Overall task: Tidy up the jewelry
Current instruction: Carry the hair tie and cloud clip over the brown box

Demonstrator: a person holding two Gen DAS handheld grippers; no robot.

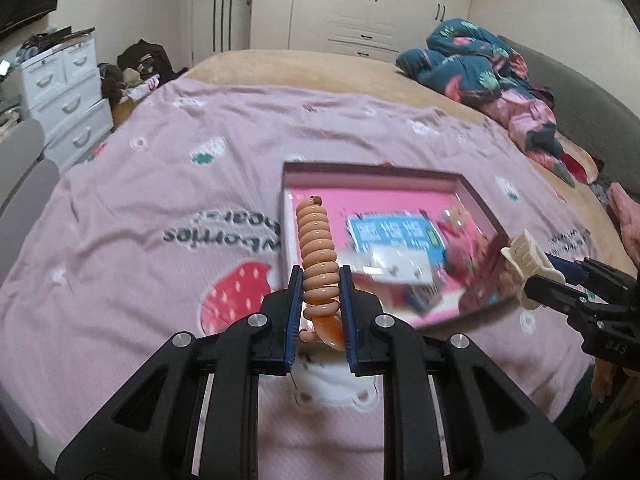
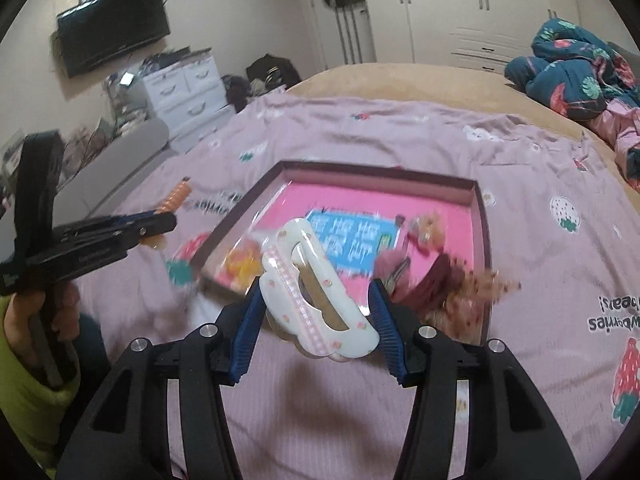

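Observation:
My left gripper is shut on an orange coiled hair tie, held upright above the bed, just left of the pink tray. It also shows in the right wrist view with the coil. My right gripper is shut on a cream hair claw clip, held above the tray's near edge. The clip also shows in the left wrist view. The tray holds a blue card, dark red scrunchies and other small hair items, blurred.
A pink strawberry-print blanket covers the bed. A bundled blue floral quilt lies at the far right. White drawers stand at the left, wardrobes behind. A wall TV hangs at the left.

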